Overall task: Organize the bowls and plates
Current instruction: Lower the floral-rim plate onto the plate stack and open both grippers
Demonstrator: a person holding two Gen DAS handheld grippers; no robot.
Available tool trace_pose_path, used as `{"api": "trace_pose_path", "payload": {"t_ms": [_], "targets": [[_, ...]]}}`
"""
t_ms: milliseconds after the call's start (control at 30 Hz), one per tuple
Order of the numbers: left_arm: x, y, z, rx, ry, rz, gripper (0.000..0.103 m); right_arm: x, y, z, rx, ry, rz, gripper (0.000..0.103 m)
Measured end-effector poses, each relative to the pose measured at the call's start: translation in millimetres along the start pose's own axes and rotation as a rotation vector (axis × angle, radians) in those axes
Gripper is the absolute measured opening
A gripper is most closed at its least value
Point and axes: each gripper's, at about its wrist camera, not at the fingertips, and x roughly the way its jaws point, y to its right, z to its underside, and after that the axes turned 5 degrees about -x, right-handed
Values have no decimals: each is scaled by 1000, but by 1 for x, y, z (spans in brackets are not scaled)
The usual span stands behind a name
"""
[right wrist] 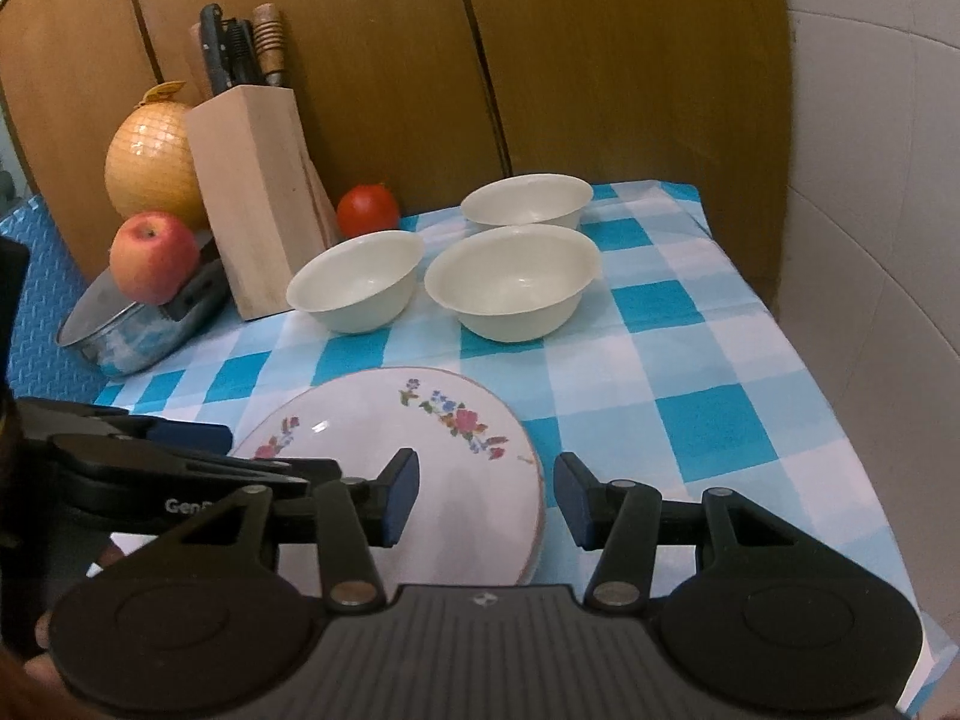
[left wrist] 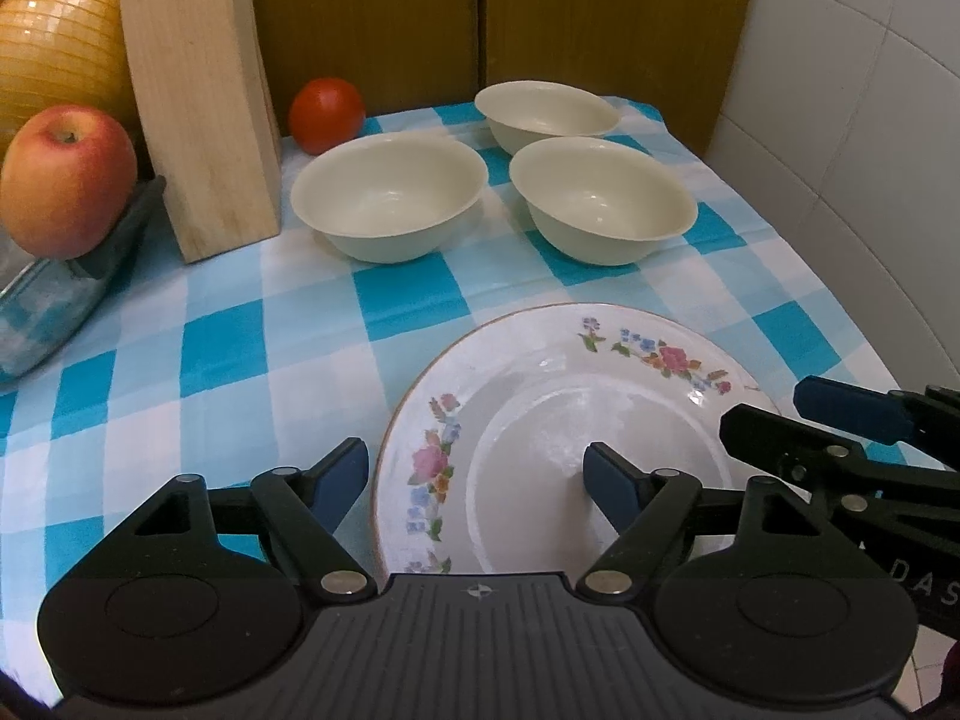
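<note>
A white plate with a flower border (left wrist: 540, 414) (right wrist: 384, 420) lies on the checked cloth near the front. My left gripper (left wrist: 477, 483) is open and straddles the plate's left rim, one pad outside on the cloth, the other over the plate's well. My right gripper (right wrist: 489, 501) is also open and straddles the right rim, its pads apart from the plate. Each gripper shows in the other's view: the right gripper (left wrist: 765, 405) and the left gripper (right wrist: 282, 453). Three cream bowls stand apart behind the plate: left bowl (left wrist: 390, 204) (right wrist: 354, 279), right bowl (left wrist: 600, 198) (right wrist: 513, 279), rear bowl (left wrist: 546, 111) (right wrist: 528, 198).
A wooden knife block (right wrist: 258, 198) stands at the back left, with a tomato (right wrist: 367, 209) beside it. An apple (right wrist: 153, 264) rests on a metal pot (right wrist: 120, 330), and a netted melon (right wrist: 150, 168) is behind it. A tiled wall (right wrist: 870, 240) borders the table's right edge.
</note>
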Motion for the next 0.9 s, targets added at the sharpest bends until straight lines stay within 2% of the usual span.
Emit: {"api": "trace_pose_path", "payload": {"t_ms": [533,900], "targets": [[-7,-1,-5,7,36,-80,90,-1,5,-8,33,15,6,49],[-6,8,-19,27,77,-115,95,3,15,-34,66,54,-14,50]]}}
